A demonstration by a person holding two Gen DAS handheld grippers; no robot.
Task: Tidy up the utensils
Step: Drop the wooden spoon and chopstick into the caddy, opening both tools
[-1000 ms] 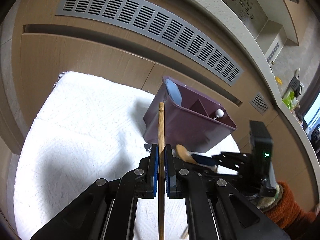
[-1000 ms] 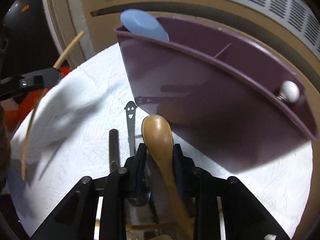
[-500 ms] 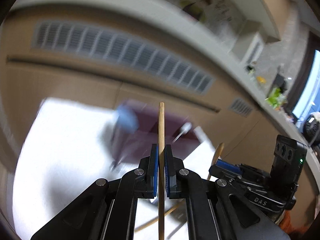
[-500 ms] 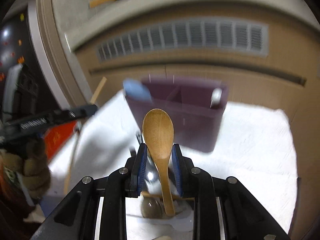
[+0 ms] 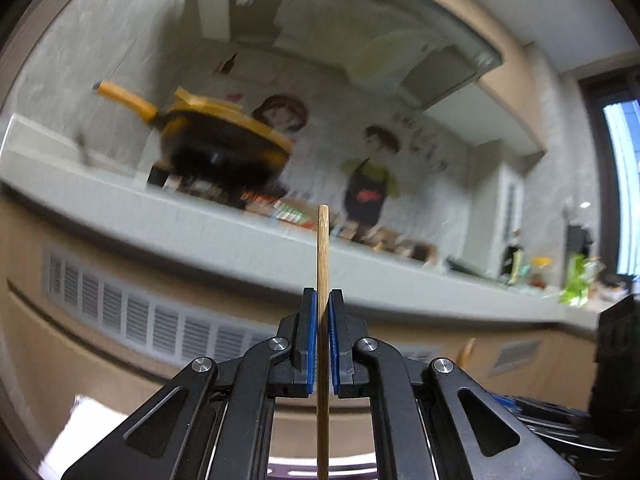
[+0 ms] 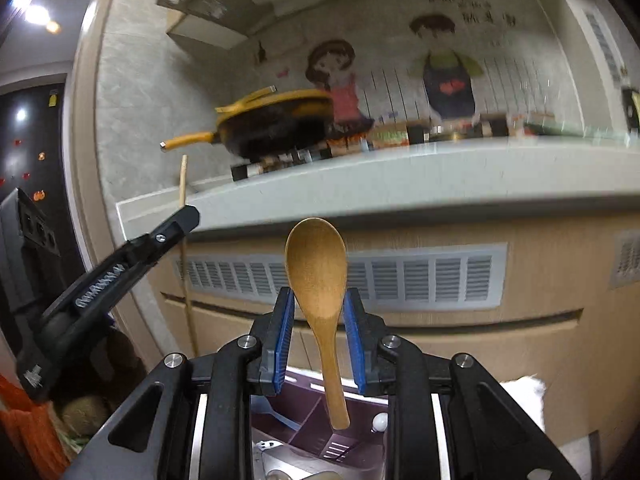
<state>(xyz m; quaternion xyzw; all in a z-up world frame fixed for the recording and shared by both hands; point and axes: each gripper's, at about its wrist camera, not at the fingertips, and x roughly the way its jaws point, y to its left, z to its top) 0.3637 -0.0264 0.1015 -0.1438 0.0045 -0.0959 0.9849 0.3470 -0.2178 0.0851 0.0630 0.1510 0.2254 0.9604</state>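
My left gripper [image 5: 322, 296] is shut on a thin wooden chopstick [image 5: 322, 248] that stands upright between the blue pads. My right gripper [image 6: 318, 296] is shut on a wooden spoon [image 6: 316, 264], bowl up and handle hanging down. Under the spoon handle sits the purple utensil caddy [image 6: 316, 410] with its dividers, holding a white ball-topped utensil [image 6: 379, 422] and a blue utensil [image 6: 276, 412]. The left gripper [image 6: 182, 220] shows at the left of the right wrist view with its chopstick [image 6: 183, 184]. In the left wrist view only the spoon's tip [image 5: 466, 350] shows, at the lower right.
A cabinet front with a grey vent grille [image 6: 400, 276] stands straight ahead under a pale counter edge [image 6: 400, 188]. A yellow-handled pan [image 6: 276, 124] sits on the counter. A white towel [image 6: 524, 392] lies beside the caddy. An orange sleeve [image 6: 24, 432] is at lower left.
Both grippers have risen and tilted up from the towel, each keeping its utensil. The caddy has dropped from the middle of the views to the bottom edge.
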